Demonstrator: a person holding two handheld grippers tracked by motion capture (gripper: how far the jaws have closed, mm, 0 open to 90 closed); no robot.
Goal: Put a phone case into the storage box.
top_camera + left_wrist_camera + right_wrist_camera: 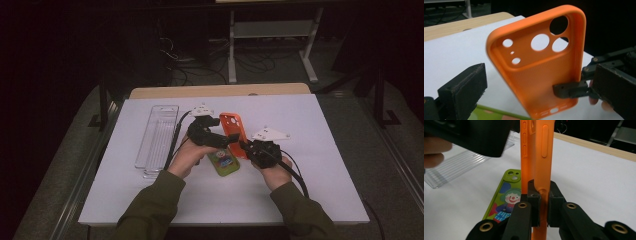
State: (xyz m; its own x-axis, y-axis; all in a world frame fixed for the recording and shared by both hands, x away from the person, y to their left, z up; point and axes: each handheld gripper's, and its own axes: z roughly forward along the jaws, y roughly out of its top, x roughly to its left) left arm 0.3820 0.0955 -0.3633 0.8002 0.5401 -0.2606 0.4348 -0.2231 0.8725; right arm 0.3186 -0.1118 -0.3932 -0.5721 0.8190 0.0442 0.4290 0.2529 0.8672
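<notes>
On the white table (320, 165) I see the biggest item first, a clear ribbed plastic tray (157, 140) lying lengthwise at the left. Next, the orange phone case (536, 67) stands raised off the surface, long axis near upright, camera cut-outs at the top, hollow inner side facing my left gripper (220, 141). It is plain matte orange; I read no brand or writing on it. My right gripper (541, 202) pinches its side wall near the lower end, jaws pressed on the rim. The left gripper's jaws stand spread, either side of the case without touching. A green case (504, 197) printed with a clown lies flat beneath.
</notes>
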